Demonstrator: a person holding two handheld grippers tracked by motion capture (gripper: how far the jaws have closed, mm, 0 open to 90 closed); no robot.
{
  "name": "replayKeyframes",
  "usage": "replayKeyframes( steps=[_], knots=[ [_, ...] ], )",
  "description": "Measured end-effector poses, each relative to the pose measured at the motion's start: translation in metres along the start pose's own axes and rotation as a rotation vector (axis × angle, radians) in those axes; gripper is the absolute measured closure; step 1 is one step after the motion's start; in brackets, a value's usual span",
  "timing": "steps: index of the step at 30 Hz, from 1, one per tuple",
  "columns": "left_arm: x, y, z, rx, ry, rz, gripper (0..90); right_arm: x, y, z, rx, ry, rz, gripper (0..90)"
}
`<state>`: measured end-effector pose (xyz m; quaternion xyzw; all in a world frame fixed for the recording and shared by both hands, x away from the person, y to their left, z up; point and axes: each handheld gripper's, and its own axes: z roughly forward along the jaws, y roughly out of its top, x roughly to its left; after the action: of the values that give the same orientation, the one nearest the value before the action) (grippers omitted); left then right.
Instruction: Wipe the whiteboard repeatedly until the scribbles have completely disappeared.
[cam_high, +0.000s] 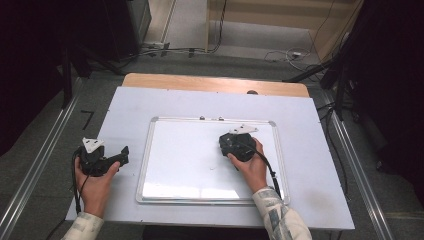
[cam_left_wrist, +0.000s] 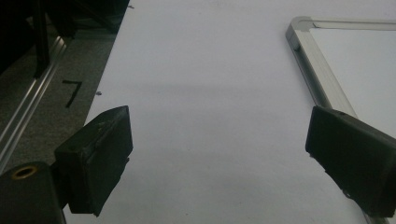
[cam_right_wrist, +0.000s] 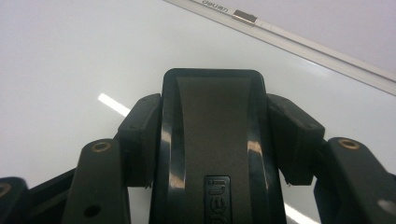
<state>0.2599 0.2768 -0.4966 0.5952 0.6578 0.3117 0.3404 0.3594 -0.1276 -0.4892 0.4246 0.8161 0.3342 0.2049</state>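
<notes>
One whiteboard with a silver frame lies on one white table sheet; one black eraser sits on the board; two grippers are in use, the left gripper and the right gripper; two hands hold them, one each; one black mark shaped like a seven is on the floor

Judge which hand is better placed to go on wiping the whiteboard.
Right. The right gripper is shut on the black eraser over the whiteboard. The left gripper is open beside the frame, above the table.
</notes>
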Motion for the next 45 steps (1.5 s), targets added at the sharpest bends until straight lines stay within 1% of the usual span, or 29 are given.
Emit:
replayKeyframes(
  steps=[4,5,6,7,16,18,19,20,21,22,23,28,35,37,39,40,41,45],
  knots=[
    [-0.002,0.001,0.001,0.002,0.000,0.005,7.9,0.003,-0.002,-0.002,0.000,0.004,-0.010,39.1],
    [-0.003,0.001,0.002,0.001,-0.003,0.006,7.9,0.007,-0.004,-0.004,0.002,0.011,-0.017,39.1],
    [-0.004,0.001,0.002,0.000,-0.003,0.007,7.9,0.007,-0.004,-0.004,0.002,0.011,-0.017,39.1],
    [-0.004,0.001,0.002,0.002,-0.002,0.011,7.9,0.011,-0.005,-0.005,0.001,0.017,-0.029,39.1],
    [-0.005,0.002,0.003,-0.001,-0.007,0.012,7.9,0.033,-0.005,-0.005,-0.001,0.043,-0.055,39.1],
    [-0.005,0.002,0.003,-0.001,-0.008,0.012,7.9,0.038,-0.005,-0.005,-0.001,0.048,-0.055,39.1],
    [-0.005,0.002,0.003,-0.001,-0.008,0.012,7.9,0.040,-0.004,-0.005,-0.002,0.050,-0.063,39.1],
    [-0.006,0.002,0.003,-0.002,-0.009,0.011,7.9,0.042,-0.004,-0.005,-0.001,0.053,-0.058,39.1],
    [-0.006,0.002,0.003,-0.002,-0.009,0.012,7.9,0.042,-0.004,-0.005,-0.001,0.053,-0.058,39.1],
    [-0.006,0.003,0.003,-0.002,-0.010,0.013,7.9,0.047,-0.004,-0.004,-0.004,0.054,-0.067,39.1],
    [-0.006,0.003,0.003,-0.003,-0.010,0.012,7.9,0.049,-0.004,-0.004,-0.005,0.058,-0.064,39.2],
    [-0.006,0.003,0.003,-0.003,-0.009,0.012,7.9,0.060,-0.003,-0.003,-0.007,0.066,-0.076,39.1],
    [-0.006,0.003,0.002,-0.005,-0.009,0.012,7.9,0.069,-0.002,-0.002,-0.007,0.067,-0.077,39.2],
    [-0.006,0.003,0.002,-0.005,-0.009,0.011,7.9,0.071,-0.001,-0.001,-0.008,0.070,-0.081,39.2],
    [-0.006,0.003,0.002,-0.006,-0.010,0.013,7.9,0.077,0.000,0.000,-0.009,0.076,-0.085,39.2],
    [-0.006,0.003,0.002,-0.005,-0.010,0.014,7.9,0.077,0.000,0.000,-0.009,0.076,-0.085,39.2],
    [-0.006,0.003,0.002,-0.005,-0.011,0.013,7.9,0.080,0.002,0.002,-0.007,0.078,-0.090,39.1],
    [-0.006,0.003,0.002,-0.007,-0.013,0.009,7.9,0.081,0.006,0.006,-0.006,0.076,-0.106,39.0]
  ],
)
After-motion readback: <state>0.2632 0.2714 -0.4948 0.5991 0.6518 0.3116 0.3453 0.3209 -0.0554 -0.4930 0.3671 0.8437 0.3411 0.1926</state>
